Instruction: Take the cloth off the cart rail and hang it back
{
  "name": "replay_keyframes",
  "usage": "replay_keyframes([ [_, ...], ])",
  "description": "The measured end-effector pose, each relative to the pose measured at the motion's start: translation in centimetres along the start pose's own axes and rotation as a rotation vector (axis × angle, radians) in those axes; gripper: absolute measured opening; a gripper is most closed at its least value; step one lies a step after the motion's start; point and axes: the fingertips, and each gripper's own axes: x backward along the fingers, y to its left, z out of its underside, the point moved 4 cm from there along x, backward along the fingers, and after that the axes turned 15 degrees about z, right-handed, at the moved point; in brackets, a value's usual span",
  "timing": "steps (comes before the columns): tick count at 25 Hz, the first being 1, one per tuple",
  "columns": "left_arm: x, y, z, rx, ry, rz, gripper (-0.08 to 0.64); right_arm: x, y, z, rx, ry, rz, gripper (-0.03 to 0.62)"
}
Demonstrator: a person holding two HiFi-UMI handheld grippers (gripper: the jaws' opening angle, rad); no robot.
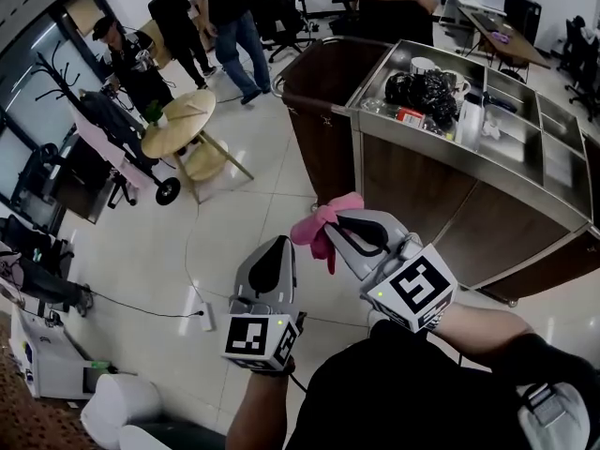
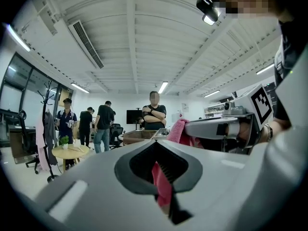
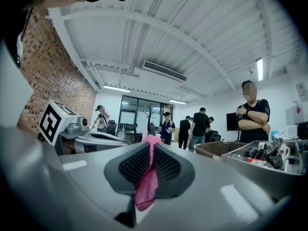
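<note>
Now — crumpled pink cloth [image 1: 322, 221] pinched: right gripper [image 1: 336, 232], left gripper [image 1: 282, 244].

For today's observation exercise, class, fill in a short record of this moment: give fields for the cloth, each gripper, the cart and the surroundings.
Cloth: pink cloth, bunched, held in the air above the floor, apart from the cart
Right gripper: jaws closed on the cloth
Left gripper: jaws closed on a strip of the same cloth
Cart: brown, steel top tray, to the right of the grippers
Cart rail: no cloth on it
In tray: black bag
Surroundings: round wooden table, people standing beyond
</note>
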Motion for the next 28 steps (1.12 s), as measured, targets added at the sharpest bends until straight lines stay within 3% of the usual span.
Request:
replay_keyframes([
  [10, -1.7, 5.2, 0.3, 0.007, -0.004, 0.021, 0.003, -5.4, -0.9, 0.3, 0.048, -0.032, 0.016, 0.018],
  [14, -3.4, 8.1, 0.4, 0.011, 0.009, 0.031, 0.003, -8.0, -1.4, 0.4, -0.056, 0.042, 0.030, 0.018],
  [22, -7.7, 15.0, 1.2, 0.017, 0.027, 0.043, 0.003, -15.3, -4.7, 0.9, -0.061, 0.023, 0.045, 0.018],
  [26, -10.2, 17.8, 2.0, 0.015, 0.035, 0.042, 0.003, -18.5, -7.1, 1.2, -0.003, -0.040, 0.035, 0.018],
  [28, -11.5, 18.9, 2.2, 0.008, 0.030, 0.040, 0.003, -19.6, -7.9, 1.5, -0.052, 0.001, 0.040, 0.018],
])
